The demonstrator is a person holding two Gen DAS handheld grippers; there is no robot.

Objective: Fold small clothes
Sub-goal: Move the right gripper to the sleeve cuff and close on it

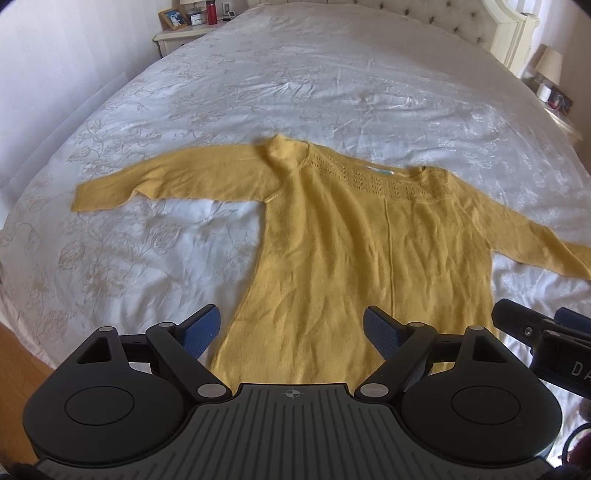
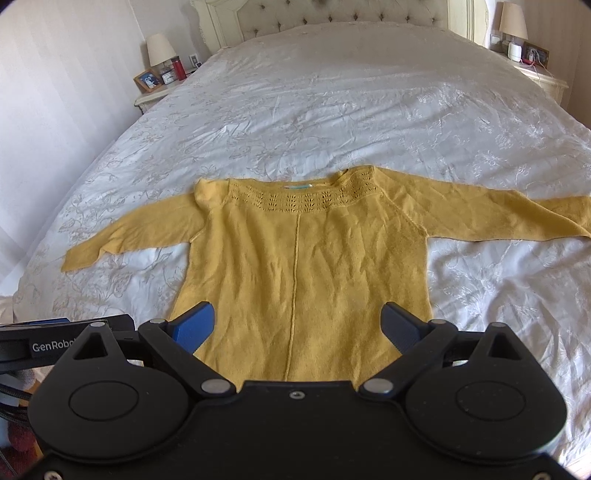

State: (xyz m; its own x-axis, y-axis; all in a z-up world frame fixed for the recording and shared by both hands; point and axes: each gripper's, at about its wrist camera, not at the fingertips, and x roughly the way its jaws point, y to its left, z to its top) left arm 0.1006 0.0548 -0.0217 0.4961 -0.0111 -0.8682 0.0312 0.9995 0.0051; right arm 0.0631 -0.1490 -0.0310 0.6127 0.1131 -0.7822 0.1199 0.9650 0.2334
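A yellow knitted sweater (image 1: 351,240) lies flat on the white bedspread (image 1: 295,74), neck away from me, both sleeves spread out sideways. It also shows in the right wrist view (image 2: 306,266). My left gripper (image 1: 291,328) is open and empty, above the sweater's lower left part. My right gripper (image 2: 297,325) is open and empty, above the sweater's lower middle. The right gripper also shows at the right edge of the left wrist view (image 1: 535,332). The sweater's hem is hidden behind the grippers.
The bed has a tufted headboard (image 2: 332,14). A nightstand (image 2: 155,92) with a lamp, photo frame and red bottle stands at the left; another nightstand (image 2: 535,74) with a lamp stands at the right. Wooden floor (image 1: 22,354) shows at the left.
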